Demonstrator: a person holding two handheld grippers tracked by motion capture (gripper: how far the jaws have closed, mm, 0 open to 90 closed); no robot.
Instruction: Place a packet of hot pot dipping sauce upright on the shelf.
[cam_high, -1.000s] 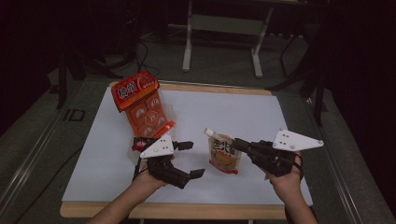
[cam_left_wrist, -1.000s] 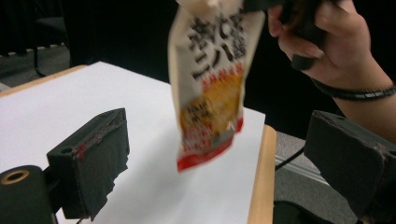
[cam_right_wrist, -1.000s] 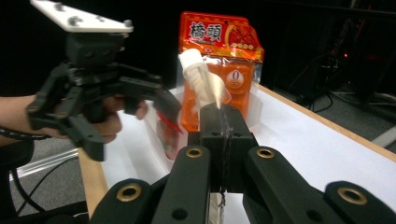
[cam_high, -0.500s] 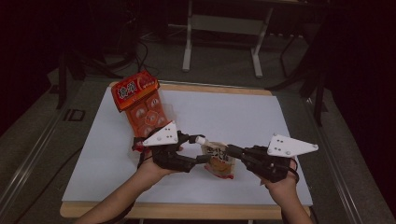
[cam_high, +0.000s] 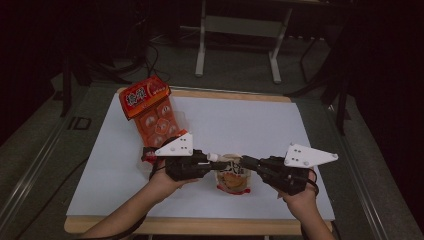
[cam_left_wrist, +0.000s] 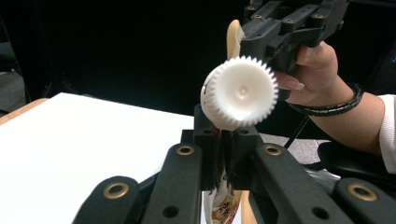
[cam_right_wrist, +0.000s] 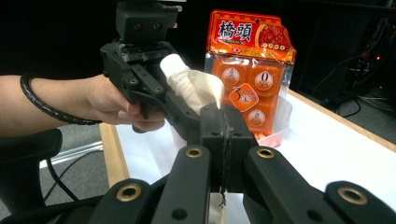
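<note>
A soft printed spouted pouch (cam_high: 233, 176) with white ribbed cap (cam_left_wrist: 241, 92) is pinched between left gripper (cam_high: 214, 161) and right gripper (cam_high: 246, 161), jaws closed on opposite edges, probably for steadying.

Both grippers, left (cam_high: 216, 164) and right (cam_high: 246, 162), clamped closed, facing

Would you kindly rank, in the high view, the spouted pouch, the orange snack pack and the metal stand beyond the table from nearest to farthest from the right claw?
1. Spouted pouch: pinched in the right claw, at the table's near middle.
2. Orange snack pack: far-left of the table.
3. Metal stand: on the floor beyond the table's far edge.
</note>
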